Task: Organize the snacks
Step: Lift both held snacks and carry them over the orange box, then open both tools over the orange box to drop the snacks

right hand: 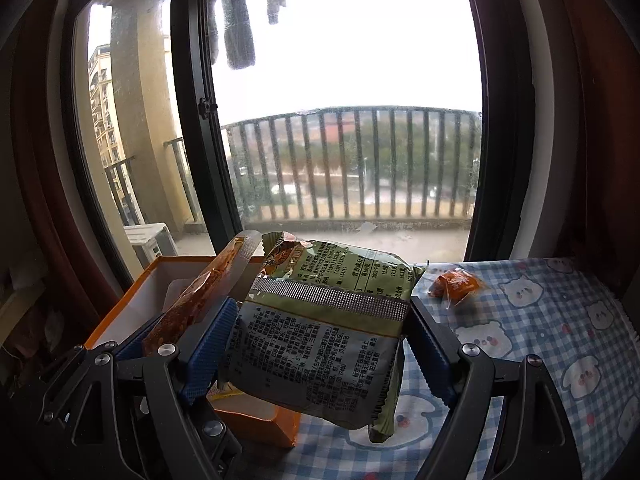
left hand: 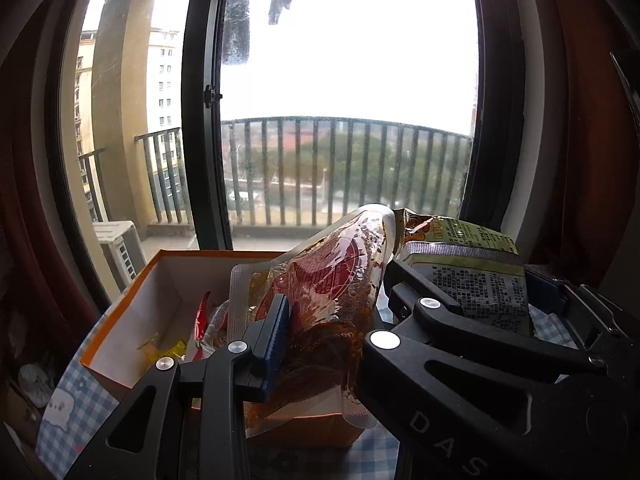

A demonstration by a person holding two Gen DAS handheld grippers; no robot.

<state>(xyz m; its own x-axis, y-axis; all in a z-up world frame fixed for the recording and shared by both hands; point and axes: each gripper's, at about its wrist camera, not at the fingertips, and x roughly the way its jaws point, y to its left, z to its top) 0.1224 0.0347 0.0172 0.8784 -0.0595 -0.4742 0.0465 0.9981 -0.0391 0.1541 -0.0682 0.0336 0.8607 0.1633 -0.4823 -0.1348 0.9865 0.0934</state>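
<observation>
Clear pouch (left hand: pixel 328 304) pinched in left gripper (left hand: pixel 324 320), green pkt (right hand: pixel 320 340) in right gripper (right hand: pixel 320 344).

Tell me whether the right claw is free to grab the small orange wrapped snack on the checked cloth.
Probably not: the right claw is clamped on the green packet, so the small orange wrapped snack must wait.

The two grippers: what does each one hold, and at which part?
Left gripper holds the clear red-sauce pouch across its lower middle. Right gripper holds the green packet by its two side edges.
</observation>
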